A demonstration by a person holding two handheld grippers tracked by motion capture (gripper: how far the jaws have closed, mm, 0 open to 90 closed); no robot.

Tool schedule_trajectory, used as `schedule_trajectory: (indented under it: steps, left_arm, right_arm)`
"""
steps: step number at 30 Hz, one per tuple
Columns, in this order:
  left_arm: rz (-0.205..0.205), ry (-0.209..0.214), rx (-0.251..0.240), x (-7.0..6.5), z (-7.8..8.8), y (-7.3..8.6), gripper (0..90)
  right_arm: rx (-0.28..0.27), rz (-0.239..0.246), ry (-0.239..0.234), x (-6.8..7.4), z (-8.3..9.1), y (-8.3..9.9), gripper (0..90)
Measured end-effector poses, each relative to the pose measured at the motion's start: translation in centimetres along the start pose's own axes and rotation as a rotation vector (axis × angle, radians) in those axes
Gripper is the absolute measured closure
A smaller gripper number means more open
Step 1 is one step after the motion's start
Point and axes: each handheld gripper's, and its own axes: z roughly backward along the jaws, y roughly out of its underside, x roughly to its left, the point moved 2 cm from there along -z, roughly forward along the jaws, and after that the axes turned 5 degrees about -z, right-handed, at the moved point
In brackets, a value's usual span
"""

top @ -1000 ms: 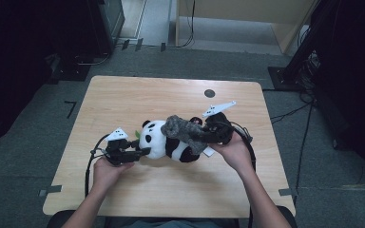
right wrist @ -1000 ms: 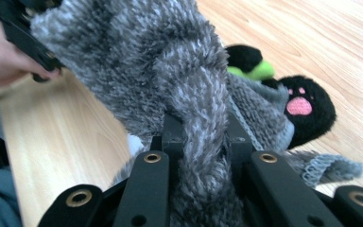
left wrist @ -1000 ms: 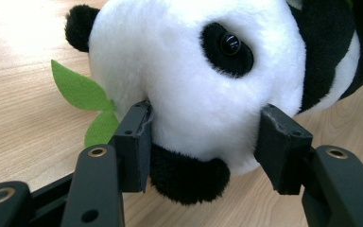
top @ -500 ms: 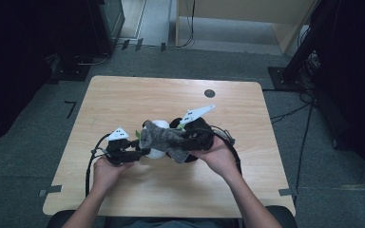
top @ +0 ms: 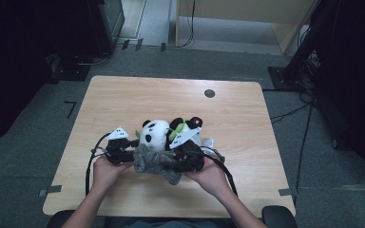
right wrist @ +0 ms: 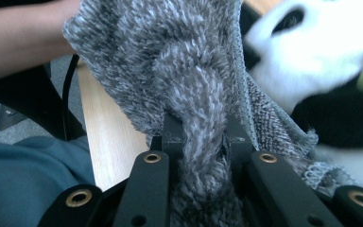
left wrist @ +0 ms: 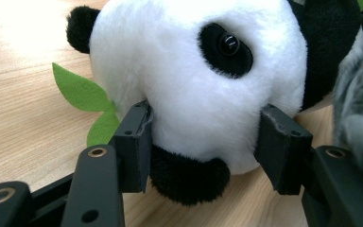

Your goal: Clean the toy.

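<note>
Right gripper [top: 173, 159] shifted left, one grey cloth [top: 154, 162], one panda [top: 154, 134]

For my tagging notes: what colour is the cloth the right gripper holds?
Mottled grey and white fuzzy cloth, clearest in the right gripper view.

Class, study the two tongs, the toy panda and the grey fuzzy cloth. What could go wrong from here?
1. The left tongs squeeze only the soft head of the panda; the plush could slip out if tugged.
2. The right tongs pinch a thin bunched fold of the grey cloth, which might pull free.
3. The cloth hangs near the table edge and could drag or snag the cables.
</note>
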Motion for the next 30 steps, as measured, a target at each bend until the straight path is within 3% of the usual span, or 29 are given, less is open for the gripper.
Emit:
schedule_trajectory:
  steps: [4, 9, 18, 22, 28, 30]
  left_arm:
    - [0.001, 0.001, 0.001, 0.0, 0.0, 0.0, 43.3]
    - [0.004, 0.001, 0.003, 0.0, 0.0, -0.1, 43.3]
    - [-0.002, -0.002, 0.006, 0.0, 0.0, -0.1, 43.4]
    - [0.003, -0.002, 0.005, 0.0, 0.0, -0.1, 43.5]
    - [0.001, -0.002, 0.006, -0.1, 0.0, -0.1, 43.5]
    - [-0.007, -0.005, 0.01, -0.1, 0.0, -0.1, 43.5]
  right_arm:
    - [0.025, -0.018, 0.003, -0.1, -0.2, 1.6, 76.8]
    - [0.057, -0.023, 0.04, -0.6, -1.1, 2.9, 76.8]
    - [0.046, 0.003, 0.079, -0.8, -4.2, 1.4, 76.8]
    - [0.04, 0.007, 0.138, -0.7, -5.7, 0.9, 76.8]
    - [-0.005, 0.05, 0.224, -1.2, -5.8, 1.3, 76.5]
    - [-0.005, 0.029, 0.223, -1.5, -5.7, 1.7, 76.7]
